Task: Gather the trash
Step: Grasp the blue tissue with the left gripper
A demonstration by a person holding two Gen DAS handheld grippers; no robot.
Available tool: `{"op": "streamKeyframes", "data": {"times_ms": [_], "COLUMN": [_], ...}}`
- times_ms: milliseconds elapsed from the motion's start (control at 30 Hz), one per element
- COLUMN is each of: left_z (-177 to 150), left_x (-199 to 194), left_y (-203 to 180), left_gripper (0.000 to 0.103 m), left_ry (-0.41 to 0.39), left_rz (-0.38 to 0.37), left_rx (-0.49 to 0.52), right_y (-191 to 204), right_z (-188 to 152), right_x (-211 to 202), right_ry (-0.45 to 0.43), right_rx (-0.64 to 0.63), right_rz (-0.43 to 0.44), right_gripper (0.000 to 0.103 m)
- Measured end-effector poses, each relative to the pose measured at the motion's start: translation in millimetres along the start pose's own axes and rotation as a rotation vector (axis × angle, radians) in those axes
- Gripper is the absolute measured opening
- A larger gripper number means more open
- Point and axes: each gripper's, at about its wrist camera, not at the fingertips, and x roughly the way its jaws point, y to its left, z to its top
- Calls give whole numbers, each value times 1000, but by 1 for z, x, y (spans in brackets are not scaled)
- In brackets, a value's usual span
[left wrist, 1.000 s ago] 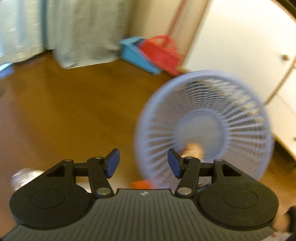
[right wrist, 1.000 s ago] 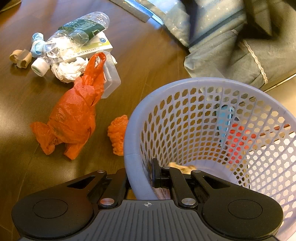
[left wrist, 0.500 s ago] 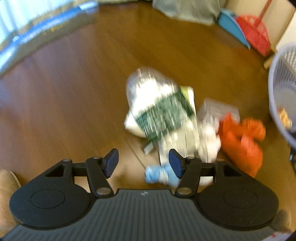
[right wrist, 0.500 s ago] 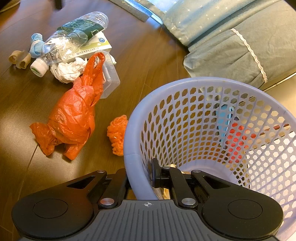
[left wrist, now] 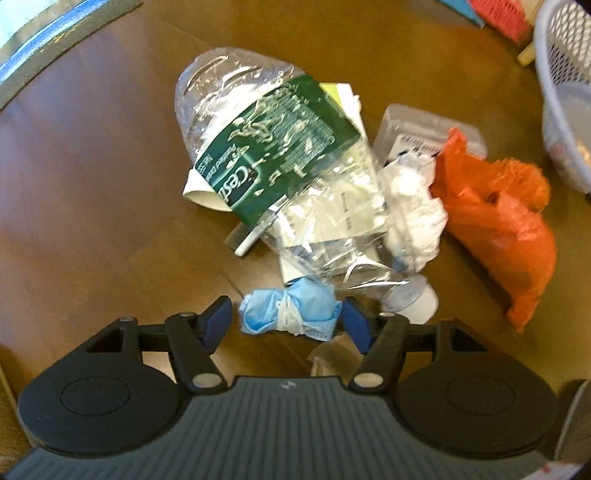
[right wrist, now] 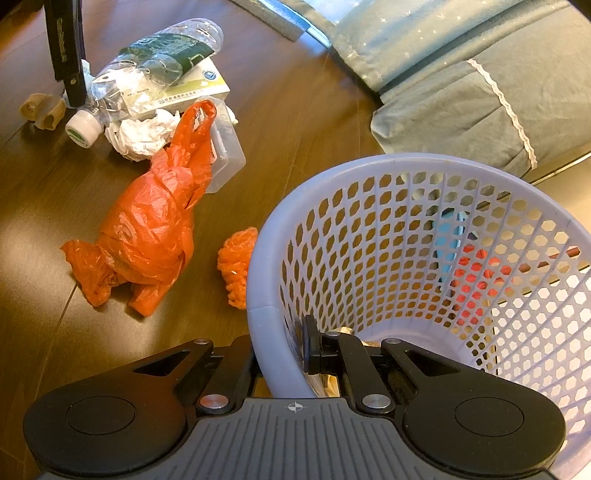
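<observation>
The floor (right wrist: 303, 110) is dark brown wood with long boards, and warm light shines on it. At about one o'clock in the right view, soft blue-green cloth (right wrist: 461, 74) with a white lace edge lies on it. At eleven o'clock in the left view, a bright window strip (left wrist: 40, 33) glows.

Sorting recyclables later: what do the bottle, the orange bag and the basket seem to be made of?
Bottle: thin clear plastic, glossy, crumpled and dented, with a green printed label. Orange bag: thin plastic film, shiny and wrinkled. Basket: rigid moulded plastic, matte lavender, with regular holes through its wall.
</observation>
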Motion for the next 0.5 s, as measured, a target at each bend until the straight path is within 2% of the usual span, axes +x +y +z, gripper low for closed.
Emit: {"op": "streamKeyframes", "data": {"times_ms": [67,233,367,500], "left_z": [0,0,6,31], "left_x": [-2,-23,-51,-76], "left_y": [2,9,14,6], "left_gripper": [48,47,47,47], "left_ry": [2,-13,-72,-146], "left_rz": [5,45,77,59], "left_rx": [-6,-14,-57,-59], "right_y": [0,0,0,-2], "right_z": [0,0,1,1], "right_x": [0,0,0,1], "right_ry": [0,0,1,0], "right_rx": [-1,1,5,10], "right_rz": [0,-1,-2,-2], "right_gripper": [3,3,3,3]}}
